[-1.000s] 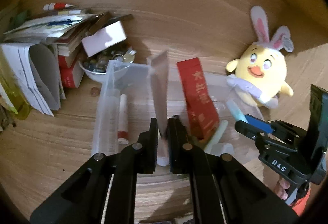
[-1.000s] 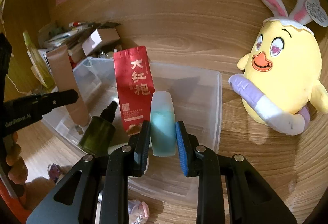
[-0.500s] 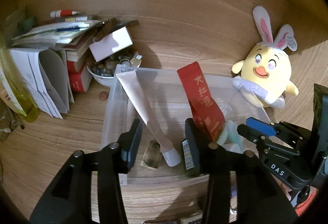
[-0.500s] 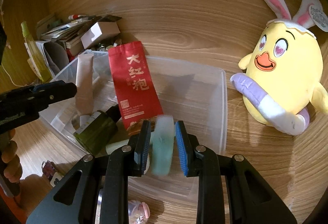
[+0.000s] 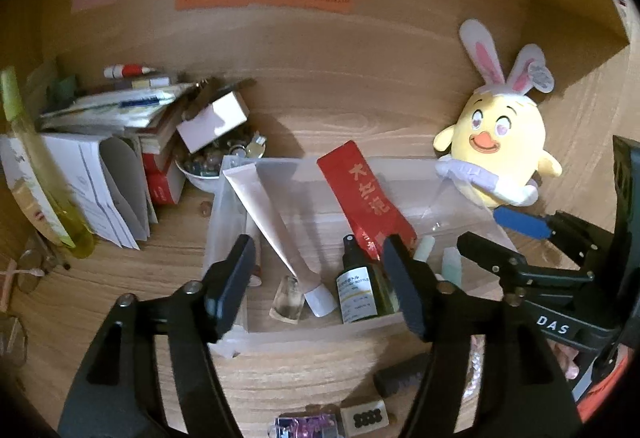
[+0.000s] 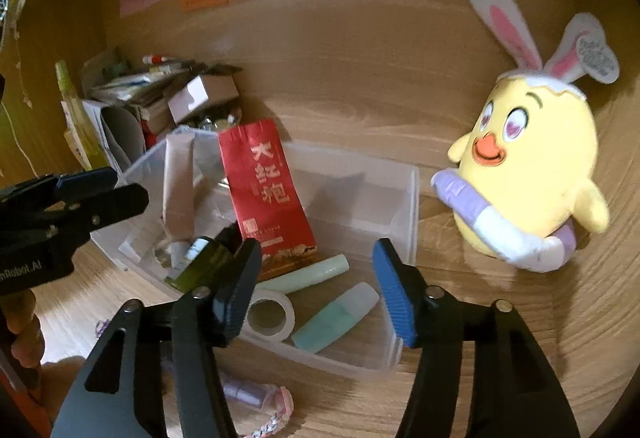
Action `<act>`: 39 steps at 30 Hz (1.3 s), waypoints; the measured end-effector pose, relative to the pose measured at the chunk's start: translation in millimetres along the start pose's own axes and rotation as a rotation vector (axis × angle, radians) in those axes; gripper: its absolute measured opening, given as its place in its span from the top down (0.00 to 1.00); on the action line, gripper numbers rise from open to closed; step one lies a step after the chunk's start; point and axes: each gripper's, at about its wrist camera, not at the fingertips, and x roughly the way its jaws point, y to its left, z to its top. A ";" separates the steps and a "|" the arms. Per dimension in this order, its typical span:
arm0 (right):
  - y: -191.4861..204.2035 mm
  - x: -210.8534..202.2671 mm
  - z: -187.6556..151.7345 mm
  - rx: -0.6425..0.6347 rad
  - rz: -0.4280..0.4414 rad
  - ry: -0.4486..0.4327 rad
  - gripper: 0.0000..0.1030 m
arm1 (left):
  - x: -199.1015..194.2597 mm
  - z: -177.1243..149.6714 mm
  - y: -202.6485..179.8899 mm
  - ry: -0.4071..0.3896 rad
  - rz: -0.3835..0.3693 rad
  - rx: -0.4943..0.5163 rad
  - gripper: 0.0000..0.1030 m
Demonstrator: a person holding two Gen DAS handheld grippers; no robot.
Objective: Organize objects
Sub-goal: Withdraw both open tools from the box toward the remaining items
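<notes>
A clear plastic bin (image 5: 320, 332) (image 6: 412, 205) sits on the wooden desk. Inside it a beige tube (image 5: 272, 222) (image 6: 178, 189) leans cap down beside a red tea packet (image 5: 368, 197) (image 6: 264, 193) and a dark green spray bottle (image 5: 360, 292) (image 6: 204, 262). A teal bottle (image 6: 336, 318) lies flat next to a tape roll (image 6: 268, 314) and a pale green tube (image 6: 308, 274). Above the tube, my left gripper (image 5: 318, 278) (image 6: 108, 189) is opening, with nothing touching its pads. Over the teal bottle, my right gripper (image 6: 316, 278) (image 5: 500, 238) is also opening and holds nothing.
A yellow plush chick (image 5: 500, 153) (image 6: 532, 173) with rabbit ears stands right of the bin. Stacked books and papers (image 5: 112, 117), a white bowl (image 5: 200, 179) of small items and a yellow-green bottle (image 5: 36, 165) crowd the left. Small objects (image 5: 364, 414) (image 6: 256, 394) lie before the bin.
My left gripper let go of the beige tube, which now leans in the bin. My right gripper released the teal bottle, which now lies flat. Both grippers drew back and up.
</notes>
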 end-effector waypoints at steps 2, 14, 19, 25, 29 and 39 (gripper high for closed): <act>2.5 -10.1 0.6 -0.006 -0.004 -0.024 0.37 | -9.2 -0.5 -1.0 -0.019 0.006 0.007 0.27; 20.5 -57.9 -17.3 -0.069 0.000 -0.108 0.22 | -56.8 -17.3 -10.2 -0.087 0.039 0.086 0.04; 24.3 -63.9 -29.1 -0.088 0.004 -0.103 0.21 | -56.3 -34.0 -8.1 -0.053 0.041 0.101 0.04; 25.7 -56.1 -45.3 -0.098 0.018 -0.048 0.18 | -46.9 -52.7 0.1 0.015 0.047 0.115 0.04; 24.5 -48.2 -54.6 -0.097 0.017 -0.009 0.17 | -35.8 -68.0 10.3 0.067 0.053 0.120 0.04; 23.2 -30.1 -82.6 -0.112 0.010 0.090 0.14 | -15.8 -106.1 25.0 0.194 0.072 0.154 0.04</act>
